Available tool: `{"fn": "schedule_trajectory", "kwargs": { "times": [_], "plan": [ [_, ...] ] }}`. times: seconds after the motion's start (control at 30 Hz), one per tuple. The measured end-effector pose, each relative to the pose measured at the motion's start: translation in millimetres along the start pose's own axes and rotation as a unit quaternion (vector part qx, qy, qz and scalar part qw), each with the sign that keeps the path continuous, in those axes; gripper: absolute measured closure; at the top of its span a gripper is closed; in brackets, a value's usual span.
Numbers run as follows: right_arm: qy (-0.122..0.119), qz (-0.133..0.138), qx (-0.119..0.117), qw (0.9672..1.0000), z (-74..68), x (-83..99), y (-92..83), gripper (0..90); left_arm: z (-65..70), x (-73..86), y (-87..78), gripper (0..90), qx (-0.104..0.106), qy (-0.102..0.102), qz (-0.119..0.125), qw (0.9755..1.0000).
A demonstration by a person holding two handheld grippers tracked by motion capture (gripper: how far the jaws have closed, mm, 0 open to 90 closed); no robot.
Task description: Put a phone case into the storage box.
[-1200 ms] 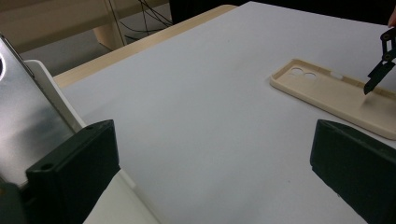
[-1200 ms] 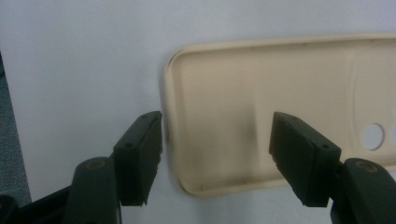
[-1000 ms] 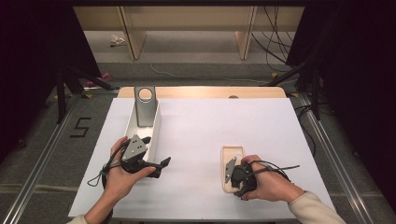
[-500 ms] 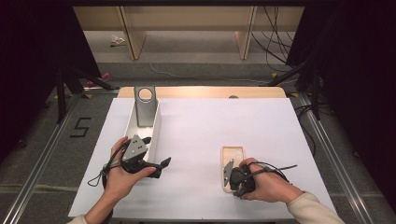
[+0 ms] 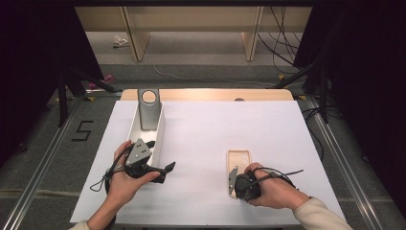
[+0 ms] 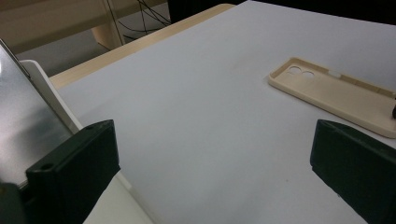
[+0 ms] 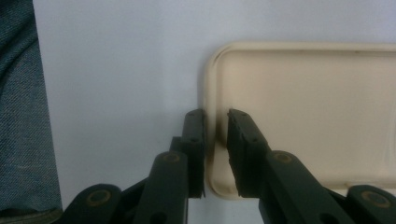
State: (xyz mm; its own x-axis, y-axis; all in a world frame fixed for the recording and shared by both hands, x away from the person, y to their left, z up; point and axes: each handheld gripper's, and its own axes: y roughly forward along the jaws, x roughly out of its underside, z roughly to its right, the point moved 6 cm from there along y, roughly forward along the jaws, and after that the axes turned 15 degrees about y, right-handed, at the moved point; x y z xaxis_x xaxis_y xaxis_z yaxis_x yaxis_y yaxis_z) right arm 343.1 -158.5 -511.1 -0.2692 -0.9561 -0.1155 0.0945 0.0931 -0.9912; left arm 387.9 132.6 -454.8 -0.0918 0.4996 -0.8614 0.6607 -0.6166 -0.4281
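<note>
A cream phone case [image 5: 238, 160] lies hollow side up on the white table, right of centre. My right gripper [image 5: 235, 186] is at its near end. In the right gripper view, the right gripper [image 7: 216, 116] straddles the rim of the case [image 7: 303, 107]. Its jaws have just been closing and stand narrow, with the rim between them and a sliver of gap still showing. My left gripper [image 5: 160, 160] is held level beside the white tray, pointing right. Seen from its own camera, the left gripper [image 6: 215, 154] is wide open and empty, with the case [image 6: 334, 91] farther off.
A long white tray [image 5: 160, 127] stands at the left with a tilted metal stand [image 5: 148, 110] in it. The stand [image 6: 23, 121] and tray rim [image 6: 46, 84] sit close to my left jaw. The table's wooden far edge [image 5: 206, 94] runs behind.
The right hand has tightened slightly over its gripper at the case's near end. The left hand, the case and the tray have not moved.
</note>
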Motion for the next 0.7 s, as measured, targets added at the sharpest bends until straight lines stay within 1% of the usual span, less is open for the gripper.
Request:
{"fn": "schedule_trajectory", "kwargs": {
  "times": [0.13,0.23,0.7],
  "plan": [
    [-0.002,-0.004,-0.005,1.0,-1.5,0.4,-0.9,82.6,0.2,-0.2,0.1,0.4,0.0,0.0,0.0,1.0],
    [-0.006,-0.001,-0.007,1.0,-2.0,0.1,-0.7,84.7,0.3,-0.2,0.2,0.4,0.001,0.0,0.0,1.0],
    [-0.002,-0.002,-0.01,0.9999,-1.6,1.6,-1.7,86.7,0.2,-0.1,0.0,0.4,0.0,0.0,0.0,1.0]
  ]
}}
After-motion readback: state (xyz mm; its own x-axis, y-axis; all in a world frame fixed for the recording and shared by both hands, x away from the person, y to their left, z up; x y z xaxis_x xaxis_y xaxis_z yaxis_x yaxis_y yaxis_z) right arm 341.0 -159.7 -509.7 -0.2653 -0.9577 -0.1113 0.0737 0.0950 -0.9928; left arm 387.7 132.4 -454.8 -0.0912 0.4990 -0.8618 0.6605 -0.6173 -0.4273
